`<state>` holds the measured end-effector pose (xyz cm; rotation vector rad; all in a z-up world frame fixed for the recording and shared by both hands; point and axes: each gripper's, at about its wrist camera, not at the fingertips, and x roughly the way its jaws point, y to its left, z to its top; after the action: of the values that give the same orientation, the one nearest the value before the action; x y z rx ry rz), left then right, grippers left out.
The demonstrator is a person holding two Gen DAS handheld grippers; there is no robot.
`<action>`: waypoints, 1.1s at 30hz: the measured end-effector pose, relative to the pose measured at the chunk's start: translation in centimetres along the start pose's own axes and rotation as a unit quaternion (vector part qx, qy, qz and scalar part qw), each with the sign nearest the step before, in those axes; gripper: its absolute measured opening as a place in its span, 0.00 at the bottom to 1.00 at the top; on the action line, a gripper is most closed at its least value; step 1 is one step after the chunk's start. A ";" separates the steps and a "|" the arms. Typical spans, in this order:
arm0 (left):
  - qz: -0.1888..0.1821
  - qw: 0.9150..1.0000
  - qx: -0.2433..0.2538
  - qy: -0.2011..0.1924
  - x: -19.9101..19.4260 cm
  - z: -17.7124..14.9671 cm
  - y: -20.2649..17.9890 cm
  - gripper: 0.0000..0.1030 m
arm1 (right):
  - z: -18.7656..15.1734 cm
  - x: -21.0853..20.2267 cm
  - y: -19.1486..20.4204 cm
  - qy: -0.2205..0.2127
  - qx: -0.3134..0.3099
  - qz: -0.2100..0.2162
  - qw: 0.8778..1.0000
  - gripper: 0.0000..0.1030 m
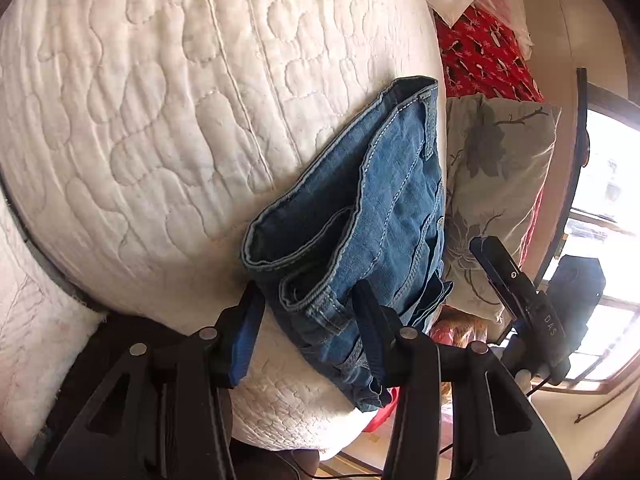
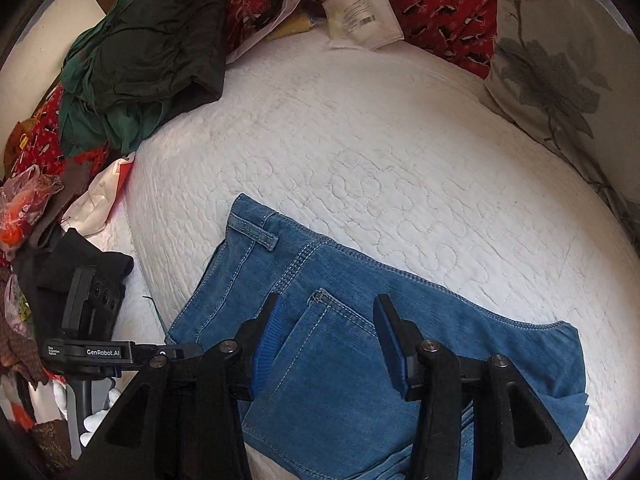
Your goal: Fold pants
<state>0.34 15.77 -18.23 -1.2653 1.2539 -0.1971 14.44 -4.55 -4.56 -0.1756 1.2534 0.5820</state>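
Left wrist view shows the folded blue denim pants [image 1: 360,216] lying at the edge of the white quilted mattress [image 1: 160,120], beside a grey floral pillow [image 1: 492,184]. Left gripper [image 1: 308,304] stands with jaws apart over the stacked hems. Right gripper [image 2: 326,320] hovers spread wide above the back pocket. Dark green clothes [image 2: 144,56] are heaped at the mattress's far corner.

1. The jeans [image 1: 372,216] are blue denim with pale stitching, folded into a compact stacked bundle.
2. They lie flat near the edge of a white quilted mattress [image 1: 140,120].
3. A back pocket [image 2: 332,364] and a belt loop [image 2: 256,234] face up, hems stacked at one end.
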 end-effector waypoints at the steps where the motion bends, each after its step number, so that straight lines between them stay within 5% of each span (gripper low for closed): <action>1: -0.003 1.000 0.003 -0.001 -0.4 0.2 0.1 0.46 | 0.5 0.4 0.3 0.004 -0.005 -0.001 1.000 0.47; 8: -0.025 1.000 0.006 0.004 -0.6 0.1 0.2 0.51 | 4.9 6.5 4.4 0.048 -0.093 0.004 0.995 0.54; 13: -0.029 1.000 0.003 0.005 -0.5 0.3 -0.1 0.55 | 5.5 11.7 7.9 0.101 -0.205 -0.035 0.973 0.54; 16: -0.018 1.000 0.009 0.002 -0.3 0.3 -0.6 0.57 | 5.4 12.1 8.7 0.096 -0.238 -0.038 0.966 0.52; 19: -0.013 1.000 0.017 -0.002 -0.5 0.2 -1.0 0.54 | 5.1 11.1 8.9 0.090 -0.244 -0.032 0.965 0.30; 22: -0.008 0.999 0.046 -0.005 -0.9 0.0 -1.8 0.32 | 4.6 9.4 8.7 0.069 -0.240 -0.034 0.968 0.17; 33: 0.014 0.981 0.188 -0.039 -3.3 -4.4 -9.6 0.23 | 3.0 -1.1 5.5 -0.035 -0.159 0.009 0.987 0.15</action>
<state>0.39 11.93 -7.88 -0.9208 1.1049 -0.3437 13.98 1.03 -1.51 -0.4074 1.0898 0.7962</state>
